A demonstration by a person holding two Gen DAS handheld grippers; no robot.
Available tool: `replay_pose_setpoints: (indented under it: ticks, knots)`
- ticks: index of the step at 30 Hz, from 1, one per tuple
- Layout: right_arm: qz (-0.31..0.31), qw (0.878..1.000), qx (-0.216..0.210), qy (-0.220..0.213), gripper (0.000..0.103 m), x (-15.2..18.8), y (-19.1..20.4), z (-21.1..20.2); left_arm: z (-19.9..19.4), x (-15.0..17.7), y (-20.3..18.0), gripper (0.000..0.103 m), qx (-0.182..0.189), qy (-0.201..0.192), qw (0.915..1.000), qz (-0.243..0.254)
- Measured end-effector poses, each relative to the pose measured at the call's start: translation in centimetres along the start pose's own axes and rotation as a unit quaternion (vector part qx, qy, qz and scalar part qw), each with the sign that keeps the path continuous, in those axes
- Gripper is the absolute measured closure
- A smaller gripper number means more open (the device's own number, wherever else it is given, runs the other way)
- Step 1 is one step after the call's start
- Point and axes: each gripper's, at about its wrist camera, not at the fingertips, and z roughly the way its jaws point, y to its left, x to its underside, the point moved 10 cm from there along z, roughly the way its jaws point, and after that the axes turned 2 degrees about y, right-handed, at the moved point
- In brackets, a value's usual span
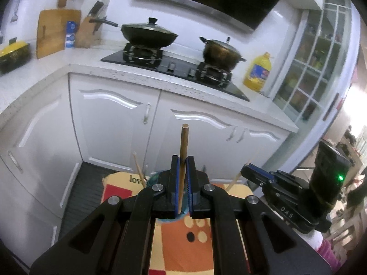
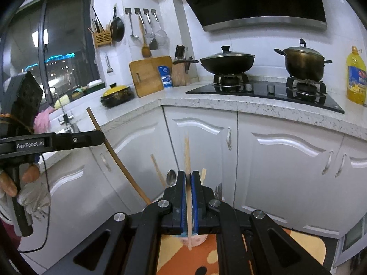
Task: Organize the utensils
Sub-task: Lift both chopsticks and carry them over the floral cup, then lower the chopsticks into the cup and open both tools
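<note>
My left gripper (image 1: 182,160) is shut on a brown wooden stick (image 1: 184,142) that stands upright between its blue pads. In the right wrist view the same stick (image 2: 110,146) slants down from the left gripper (image 2: 101,137). My right gripper (image 2: 188,174) is shut on a pale chopstick (image 2: 187,155), held upright; it also shows at the right of the left wrist view (image 1: 250,168). Below it a pink cup (image 2: 197,240) holds a spoon (image 2: 170,177), a fork (image 2: 218,191) and more chopsticks (image 2: 157,170). A blue cup (image 1: 153,180) with chopsticks (image 1: 139,170) sits under the left gripper.
The cups stand on an orange patterned surface (image 1: 183,247). White cabinets (image 2: 201,151) and a speckled counter (image 2: 263,107) face me, with a wok (image 2: 227,63), a pot (image 2: 304,63) and a yellow oil bottle (image 2: 355,80) on top.
</note>
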Motion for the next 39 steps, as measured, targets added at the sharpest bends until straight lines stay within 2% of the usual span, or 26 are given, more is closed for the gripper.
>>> replay_pose_setpoints:
  ticks: [4,10,12,19,24,26,27,32,35,36,39]
  knots:
    - [0.016,1.0,-0.001,0.004,0.098,-0.1,-0.9,2.3,2.4,-0.1,1.8,0.099,-0.022,0.007,0.9997,-0.007]
    - [0.013,1.0,-0.014,0.015,0.098,0.5,-1.4,4.1,4.8,0.4,3.4,0.099,-0.024,0.02,0.9992,-0.024]
    - [0.021,0.999,-0.021,0.019,0.098,1.3,-2.1,4.3,5.1,0.3,3.6,0.099,-0.029,0.016,0.9992,-0.022]
    - [0.078,0.993,-0.032,0.083,0.098,6.8,-5.7,6.7,5.8,-0.3,4.4,0.099,-0.03,0.016,0.9989,-0.032]
    - [0.062,0.991,-0.042,0.111,0.097,9.0,-5.0,8.8,6.1,-0.5,4.7,0.099,-0.034,0.017,0.9988,-0.031]
    - [0.061,0.99,-0.044,0.122,0.092,9.5,-4.7,10.1,6.0,-0.6,4.8,0.099,-0.032,0.019,0.9987,-0.034]
    - [0.062,0.989,-0.044,0.126,0.089,9.6,-4.9,10.6,5.9,-0.7,4.8,0.099,-0.033,0.019,0.9987,-0.034]
    - [0.049,0.989,-0.028,0.141,0.088,10.5,-5.2,12.5,5.8,-0.8,5.0,0.099,-0.035,0.019,0.9988,-0.03]
    - [0.056,0.988,-0.028,0.145,0.089,11.1,-5.5,13.0,6.2,-0.4,5.1,0.099,-0.031,0.028,0.9985,-0.036]
    - [0.058,0.987,-0.029,0.145,0.095,11.2,-5.6,13.0,6.4,-0.2,5.2,0.099,-0.032,0.03,0.9984,-0.036]
    - [0.053,0.988,-0.031,0.14,0.098,11.3,-5.7,12.5,7.0,0.4,5.1,0.099,-0.031,0.039,0.998,-0.038]
